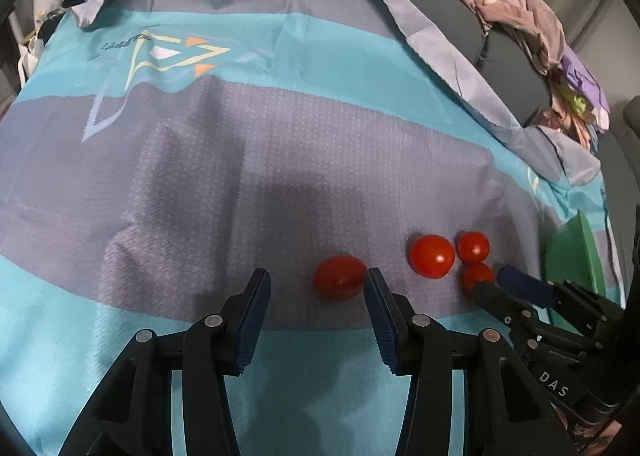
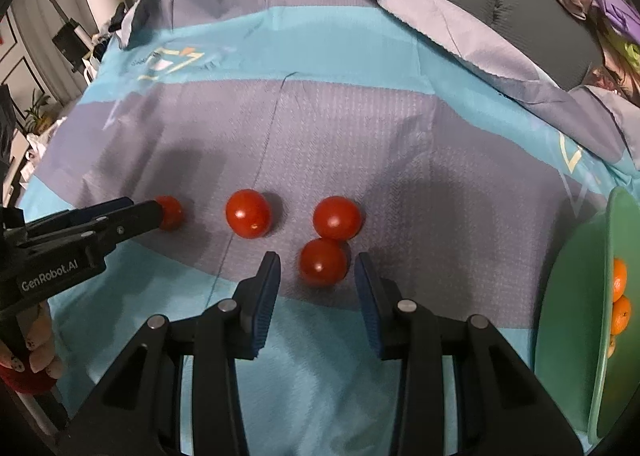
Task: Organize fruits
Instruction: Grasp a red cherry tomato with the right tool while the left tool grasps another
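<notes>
Lying about: four red tomatoes on a striped cloth; the leftmost tomato [image 2: 170, 212] sits apart, a second tomato [image 2: 248, 213] stands alone in the middle, and a far tomato [image 2: 336, 217] touches a near tomato [image 2: 323, 262].
Left tongs [image 1: 316, 288]: spread wide, the leftmost tomato just beside the inner face of the right-hand finger, not gripped.
Right tongs [image 2: 318, 270]: spread wide, the near tomato between the two fingertips with a gap on each side.
In the way: the far tomato sits right behind the near one, touching it.
Bowl [image 2: 572, 296]: green, at the right edge of the cloth, with oranges [image 2: 620, 296] inside.
Cloth [image 2: 360, 136]: teal and grey bands with a printed emblem, creased, spread over a dark grey cushioned surface.
Room: crumpled pink and purple clothes [image 1: 532, 28] heaped at far right; grey curtains behind; a potted plant [image 2: 38, 112] and clutter at far left.
</notes>
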The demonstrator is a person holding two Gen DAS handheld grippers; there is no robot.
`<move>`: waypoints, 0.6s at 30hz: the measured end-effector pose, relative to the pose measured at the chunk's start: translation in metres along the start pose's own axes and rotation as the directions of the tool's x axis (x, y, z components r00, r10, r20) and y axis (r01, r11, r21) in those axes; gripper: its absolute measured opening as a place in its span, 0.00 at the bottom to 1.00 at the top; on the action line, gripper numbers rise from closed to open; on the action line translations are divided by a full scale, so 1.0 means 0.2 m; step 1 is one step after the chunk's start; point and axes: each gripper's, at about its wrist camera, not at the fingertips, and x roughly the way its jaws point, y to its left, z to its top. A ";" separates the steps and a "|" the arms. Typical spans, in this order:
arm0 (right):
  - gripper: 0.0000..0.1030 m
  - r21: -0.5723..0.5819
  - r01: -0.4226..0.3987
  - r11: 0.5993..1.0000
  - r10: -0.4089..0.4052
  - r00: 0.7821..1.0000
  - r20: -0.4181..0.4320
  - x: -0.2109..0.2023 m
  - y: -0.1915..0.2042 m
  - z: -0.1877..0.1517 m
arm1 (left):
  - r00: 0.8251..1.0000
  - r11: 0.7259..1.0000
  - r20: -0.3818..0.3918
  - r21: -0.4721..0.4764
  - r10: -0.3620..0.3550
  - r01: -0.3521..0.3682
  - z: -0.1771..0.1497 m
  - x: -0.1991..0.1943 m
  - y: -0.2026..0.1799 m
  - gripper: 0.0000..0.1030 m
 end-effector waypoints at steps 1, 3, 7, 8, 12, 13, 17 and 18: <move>0.37 -0.002 0.001 1.000 -0.001 1.000 -0.004 0.01 0.00 0.00 | 1.000 1.000 0.000 0.001 -0.003 0.003 0.00 0.01 0.00 0.48; 0.36 -0.008 0.005 1.000 -0.005 1.000 -0.013 0.03 0.01 0.00 | 1.000 1.000 -0.003 -0.003 -0.017 0.017 0.00 0.02 0.01 0.48; 0.35 -0.018 0.020 1.000 -0.020 0.999 -0.025 0.06 0.01 0.00 | 1.000 1.000 -0.007 -0.006 -0.017 0.017 0.00 0.03 0.00 0.47; 0.35 -0.018 0.020 1.000 -0.021 0.999 -0.026 0.06 0.02 0.00 | 1.000 1.000 -0.002 0.003 -0.010 0.010 -0.01 0.03 0.00 0.47; 0.32 -0.025 0.029 0.999 -0.030 0.999 -0.028 0.08 0.02 -0.01 | 1.000 1.000 0.004 0.016 0.006 -0.006 -0.01 0.03 -0.02 0.47; 0.31 -0.025 0.030 0.999 -0.030 0.999 -0.028 0.08 0.02 -0.01 | 1.000 1.000 0.007 0.017 0.010 -0.011 -0.01 0.03 -0.02 0.45; 0.27 -0.031 0.035 0.999 -0.036 0.999 -0.022 0.09 0.02 -0.01 | 0.999 0.999 0.020 0.035 0.040 -0.041 -0.02 0.04 -0.04 0.36; 0.27 -0.031 0.033 0.999 -0.033 0.999 -0.018 0.09 0.02 -0.01 | 0.999 0.998 0.024 0.038 0.041 -0.042 -0.02 0.04 -0.04 0.35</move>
